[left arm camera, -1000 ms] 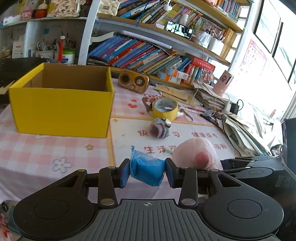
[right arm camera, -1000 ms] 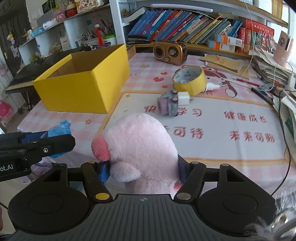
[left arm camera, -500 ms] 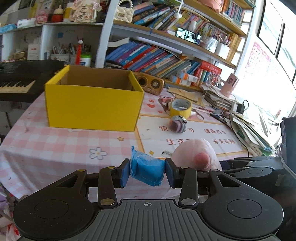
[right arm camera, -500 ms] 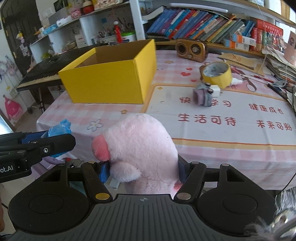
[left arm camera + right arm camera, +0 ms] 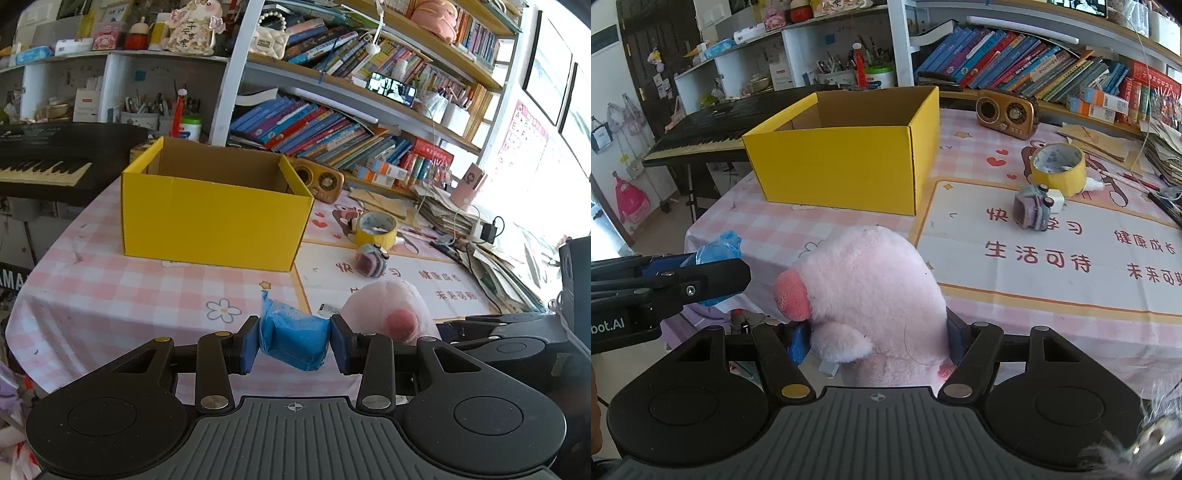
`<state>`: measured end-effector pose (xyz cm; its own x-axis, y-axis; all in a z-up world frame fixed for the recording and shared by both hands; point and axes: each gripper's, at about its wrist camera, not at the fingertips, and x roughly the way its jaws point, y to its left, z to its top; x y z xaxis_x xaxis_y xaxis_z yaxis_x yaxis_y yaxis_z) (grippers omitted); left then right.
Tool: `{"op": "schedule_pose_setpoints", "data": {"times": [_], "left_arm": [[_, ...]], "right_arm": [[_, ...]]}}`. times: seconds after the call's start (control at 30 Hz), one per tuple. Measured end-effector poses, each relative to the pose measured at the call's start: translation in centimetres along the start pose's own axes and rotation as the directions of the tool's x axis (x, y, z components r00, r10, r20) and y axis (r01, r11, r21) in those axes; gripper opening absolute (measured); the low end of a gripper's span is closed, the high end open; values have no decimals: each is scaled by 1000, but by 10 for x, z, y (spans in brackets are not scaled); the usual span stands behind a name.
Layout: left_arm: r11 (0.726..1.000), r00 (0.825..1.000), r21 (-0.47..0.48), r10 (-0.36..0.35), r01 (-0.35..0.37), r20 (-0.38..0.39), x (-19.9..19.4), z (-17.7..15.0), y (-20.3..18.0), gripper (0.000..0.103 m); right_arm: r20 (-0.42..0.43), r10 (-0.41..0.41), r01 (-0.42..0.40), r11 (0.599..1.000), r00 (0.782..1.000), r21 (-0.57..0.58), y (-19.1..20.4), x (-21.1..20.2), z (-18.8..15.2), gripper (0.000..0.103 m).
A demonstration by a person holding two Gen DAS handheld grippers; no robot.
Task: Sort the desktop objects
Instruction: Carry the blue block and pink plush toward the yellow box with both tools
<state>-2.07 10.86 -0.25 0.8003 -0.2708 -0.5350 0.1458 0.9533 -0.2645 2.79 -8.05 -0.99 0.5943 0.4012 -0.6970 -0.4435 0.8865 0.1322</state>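
My left gripper (image 5: pixel 293 341) is shut on a blue plastic-wrapped packet (image 5: pixel 291 338), held over the table's near edge. My right gripper (image 5: pixel 875 343) is shut on a pink plush pig (image 5: pixel 871 291), beside the left one; the pig also shows in the left wrist view (image 5: pixel 388 310), and the packet in the right wrist view (image 5: pixel 716 249). An open yellow cardboard box (image 5: pixel 214 218) stands on the pink checked tablecloth (image 5: pixel 110 295), well ahead of both grippers. A roll of yellow tape (image 5: pixel 376 229) and a small grey toy car (image 5: pixel 369 260) lie to the box's right.
A wooden retro radio (image 5: pixel 321 181) sits behind the box. Bookshelves (image 5: pixel 332 129) line the back. A keyboard piano (image 5: pixel 44 166) stands left of the table. Stacked papers and cables (image 5: pixel 480 236) crowd the right side. A white charger plug (image 5: pixel 1057 201) lies by the toy car.
Both grippers have drawn back from the table with their objects still held. The box, tape and toy car look smaller and farther away. The table's near edge has come into view.
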Motion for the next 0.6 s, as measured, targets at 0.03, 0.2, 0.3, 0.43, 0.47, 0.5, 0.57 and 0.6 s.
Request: {"op": "schedule_pose_setpoints", "data": {"times": [0.03,0.2,0.3,0.43,0.47,0.5,0.57,0.6], "left_arm": [[1000,1000,0,3,-3,2,-1,0,1,40],[1000,1000,-8,22,-21,10,-4,1,8,40],[1000,1000,-10,27,-27,9,-4,2,11,40],[1000,1000,-7,28,-28,3,-3,4,13,40],[1000,1000,-6,28,-28,2,-3,4,13,40],[1000,1000,-6,28,-28,1,-3,4,13,40],[1000,1000,-7,29,-29,-1,-2,5,13,40],[1000,1000,-7,29,-29,-1,-2,5,14,40]], "right_arm": [[0,3,-3,1000,1000,-4,1,1,1,65],[2,23,-23,999,1000,-25,9,5,4,65],[0,30,-30,999,1000,-27,12,7,6,65],[-1,31,-31,999,1000,-26,12,8,7,65],[-1,32,-32,999,999,-27,12,8,7,65],[-3,33,-33,999,999,-28,13,9,7,65],[-7,35,-35,999,999,-30,14,11,8,65],[-7,36,-36,999,999,-32,15,12,9,65]]}}
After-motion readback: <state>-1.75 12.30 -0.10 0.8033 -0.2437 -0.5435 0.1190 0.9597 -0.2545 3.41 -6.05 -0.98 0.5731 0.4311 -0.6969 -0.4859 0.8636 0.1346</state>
